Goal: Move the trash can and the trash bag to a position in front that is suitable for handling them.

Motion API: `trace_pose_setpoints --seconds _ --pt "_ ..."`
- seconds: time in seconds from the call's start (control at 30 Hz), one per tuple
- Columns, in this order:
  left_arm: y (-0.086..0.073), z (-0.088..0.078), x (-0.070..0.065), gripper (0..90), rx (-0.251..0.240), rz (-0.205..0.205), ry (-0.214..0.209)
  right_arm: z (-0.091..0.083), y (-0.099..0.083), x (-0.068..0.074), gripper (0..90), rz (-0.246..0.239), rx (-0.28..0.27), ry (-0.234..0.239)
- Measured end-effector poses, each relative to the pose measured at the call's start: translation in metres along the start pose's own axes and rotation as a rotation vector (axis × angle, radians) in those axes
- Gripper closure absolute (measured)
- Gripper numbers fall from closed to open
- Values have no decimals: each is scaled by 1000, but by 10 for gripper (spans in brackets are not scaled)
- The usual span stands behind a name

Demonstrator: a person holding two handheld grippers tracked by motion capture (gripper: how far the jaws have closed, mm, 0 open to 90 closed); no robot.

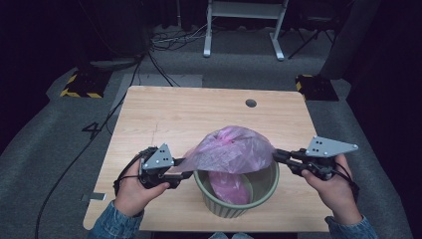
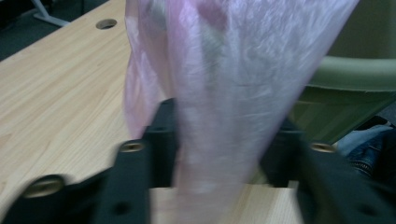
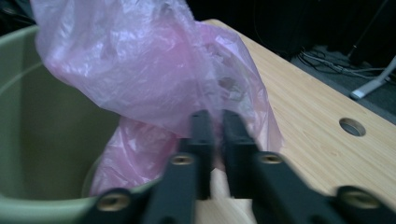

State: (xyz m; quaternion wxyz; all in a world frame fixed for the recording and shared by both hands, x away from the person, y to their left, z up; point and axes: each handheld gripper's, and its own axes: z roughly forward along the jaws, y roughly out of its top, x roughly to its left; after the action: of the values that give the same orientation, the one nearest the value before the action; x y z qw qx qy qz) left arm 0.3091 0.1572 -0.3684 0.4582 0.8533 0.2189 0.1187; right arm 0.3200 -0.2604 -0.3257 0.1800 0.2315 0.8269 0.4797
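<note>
Pink bag [image 1: 231, 149] stretched btwn tools over green bin [image 1: 238, 191]: right tool [image 1: 276, 156] clamps its edge, left tool [image 1: 183, 169] grips opposite edge.

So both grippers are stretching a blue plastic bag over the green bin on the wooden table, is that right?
Not quite: the bag is pink, not blue, as the high view shows. The rest holds: the left gripper and right gripper stretch it over the green bin on the wooden table.

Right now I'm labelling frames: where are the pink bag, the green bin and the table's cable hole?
pink bag [image 1: 234, 149], high view, its bulging top.
green bin [image 1: 226, 207], high view, its outer front wall.
cable hole [image 1: 251, 103], high view, its middle.
</note>
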Motion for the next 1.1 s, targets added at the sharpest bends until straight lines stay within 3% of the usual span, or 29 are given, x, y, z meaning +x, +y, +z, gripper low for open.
trace_pose_setpoints --seconds 0.07,0.17,0.3,0.4,0.53,0.6,0.77,0.97,1.1 --pt "0 -1 -1 755 -19 7 1 -5 -1 1 900 -2 3 0" --pt "0 -4 -3 852 -50 25 19 -13 -6 5 900 -20 13 -2" --pt "-3 -6 -4 892 -76 27 18 -29 -14 14 900 -21 13 12" --pt "-9 -3 -5 894 -90 -3 -39 -38 -25 19 900 -1 26 36" --pt "-14 1 -9 896 -93 12 -51 -42 -39 28 900 14 65 86" --pt "-15 3 -11 896 -85 25 -64 -40 -46 33 900 18 92 119" --pt "-20 12 -12 897 -83 13 -100 -16 -69 45 900 23 232 186" --pt "-26 15 -15 900 -66 40 -124 -3 -76 51 900 36 229 234" --pt "-32 19 -16 900 -72 22 -171 -3 -80 55 900 37 223 249"
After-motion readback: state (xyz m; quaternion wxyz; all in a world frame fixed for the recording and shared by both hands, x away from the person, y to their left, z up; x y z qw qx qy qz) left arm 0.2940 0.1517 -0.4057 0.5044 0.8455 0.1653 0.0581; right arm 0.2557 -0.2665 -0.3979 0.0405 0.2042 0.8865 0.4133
